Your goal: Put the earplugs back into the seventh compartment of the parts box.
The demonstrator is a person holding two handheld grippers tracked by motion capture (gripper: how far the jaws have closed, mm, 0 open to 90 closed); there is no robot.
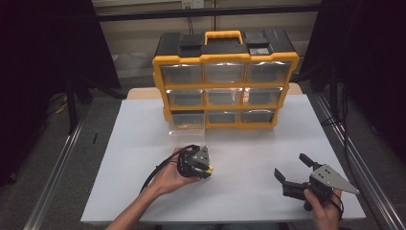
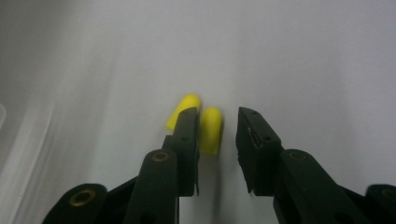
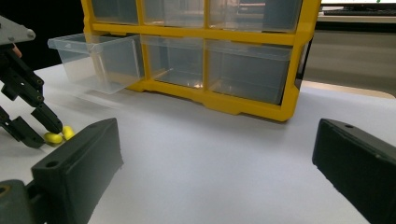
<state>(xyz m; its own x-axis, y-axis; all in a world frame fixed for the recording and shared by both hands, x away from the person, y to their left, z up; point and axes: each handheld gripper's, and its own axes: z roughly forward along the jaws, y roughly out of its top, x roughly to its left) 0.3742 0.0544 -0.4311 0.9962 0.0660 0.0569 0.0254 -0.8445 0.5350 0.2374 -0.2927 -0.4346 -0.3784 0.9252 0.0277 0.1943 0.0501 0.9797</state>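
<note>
The left gripper (image 2: 218, 140) is down at the white table (image 1: 143, 143), jaws narrowed but with a gap showing between them. Two small yellow earplugs lie right at the tips: one yellow plug (image 2: 210, 129) sits in the gap, close against the inside of the left-hand jaw, with clear space to the other jaw, so nothing is pinched. The second yellow plug (image 2: 183, 110) pokes out from behind that same jaw, just outside the gap. In the right gripper view, both plugs rest on the table between the left gripper's tips.

Over on the right, the right gripper (image 3: 217, 154) lies low near the table's front edge, jaws spread wide with bare table between them, well apart from the plugs.

Farther back stands the yellow-and-black drawer cabinet (image 1: 225, 86), three rows of clear drawers. The bottom-left clear drawer (image 3: 95, 60) is pulled out toward the plugs.
</note>
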